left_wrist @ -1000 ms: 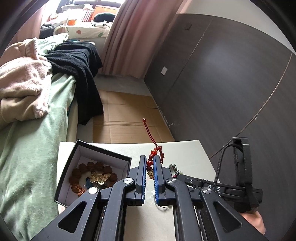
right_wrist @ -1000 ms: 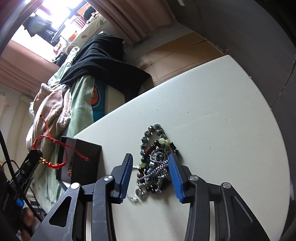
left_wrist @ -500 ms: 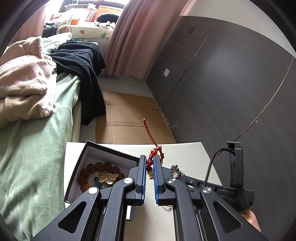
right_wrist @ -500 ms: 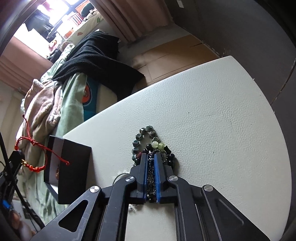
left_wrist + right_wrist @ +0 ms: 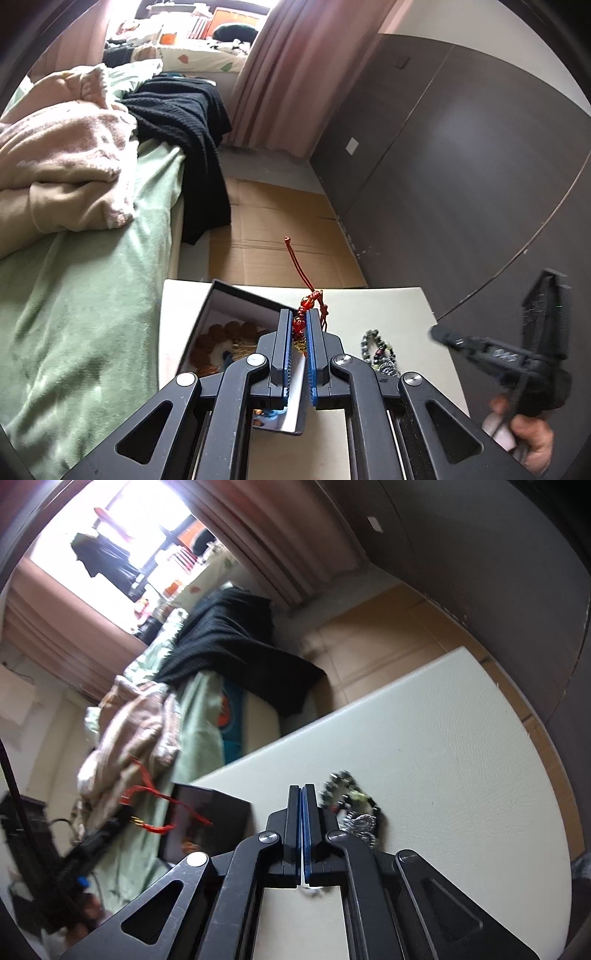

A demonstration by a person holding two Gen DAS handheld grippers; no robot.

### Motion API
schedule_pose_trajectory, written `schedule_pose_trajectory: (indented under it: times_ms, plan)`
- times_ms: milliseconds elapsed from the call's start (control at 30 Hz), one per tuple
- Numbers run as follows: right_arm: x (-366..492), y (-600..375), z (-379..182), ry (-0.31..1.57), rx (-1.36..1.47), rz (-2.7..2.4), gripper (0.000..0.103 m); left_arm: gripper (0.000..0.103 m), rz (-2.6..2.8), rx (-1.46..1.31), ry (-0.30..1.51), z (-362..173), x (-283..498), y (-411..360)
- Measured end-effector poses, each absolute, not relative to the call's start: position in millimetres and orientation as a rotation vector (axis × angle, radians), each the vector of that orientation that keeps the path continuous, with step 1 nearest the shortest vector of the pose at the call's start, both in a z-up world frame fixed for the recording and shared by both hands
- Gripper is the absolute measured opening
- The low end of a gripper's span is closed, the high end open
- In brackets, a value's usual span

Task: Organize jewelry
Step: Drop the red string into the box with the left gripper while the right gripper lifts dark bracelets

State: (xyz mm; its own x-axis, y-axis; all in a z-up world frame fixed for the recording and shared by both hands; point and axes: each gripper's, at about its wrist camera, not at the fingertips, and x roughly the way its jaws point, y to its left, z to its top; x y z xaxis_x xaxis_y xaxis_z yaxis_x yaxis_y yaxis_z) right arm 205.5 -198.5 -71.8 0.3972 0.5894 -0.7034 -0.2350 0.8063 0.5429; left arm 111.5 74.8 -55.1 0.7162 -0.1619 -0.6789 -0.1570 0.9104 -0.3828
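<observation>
The left tongs grip a red bracelet above the open box. The right tongs are closed, apparently empty; the bead bracelets lie on the bench.

Daylight came thru the window, blown out; right view motion-blurred, both w/ fisheye-bent, dark edges.

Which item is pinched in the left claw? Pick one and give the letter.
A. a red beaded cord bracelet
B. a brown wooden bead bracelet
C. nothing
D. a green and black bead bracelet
A: the left claw is shut on the red beaded cord bracelet, whose red beads sit between its blue pads with the cord sticking up beyond them.
</observation>
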Motion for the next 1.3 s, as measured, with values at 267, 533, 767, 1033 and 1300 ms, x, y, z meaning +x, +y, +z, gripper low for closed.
schedule_pose_trajectory:
  times_ms: [267,533,767,1033,1300]
  plan:
    - [196,-189,-64,1.057,0.297,0.510,0.002,0.007,0.001,-0.426,0.809,-61,106,79]
    - [209,-184,-102,1.168,0.234,0.414,0.049,0.007,-0.007,-0.440,0.808,-60,106,82]
    - [220,-175,-122,1.197,0.208,0.421,0.045,0.007,-0.009,-0.440,0.810,-61,107,82]
    - [218,-179,-133,1.241,0.233,0.417,0.015,0.007,-0.004,-0.436,0.828,-65,110,82]
    - [211,-190,-114,1.189,0.353,0.499,0.004,0.007,-0.004,-0.442,0.868,-75,114,82]
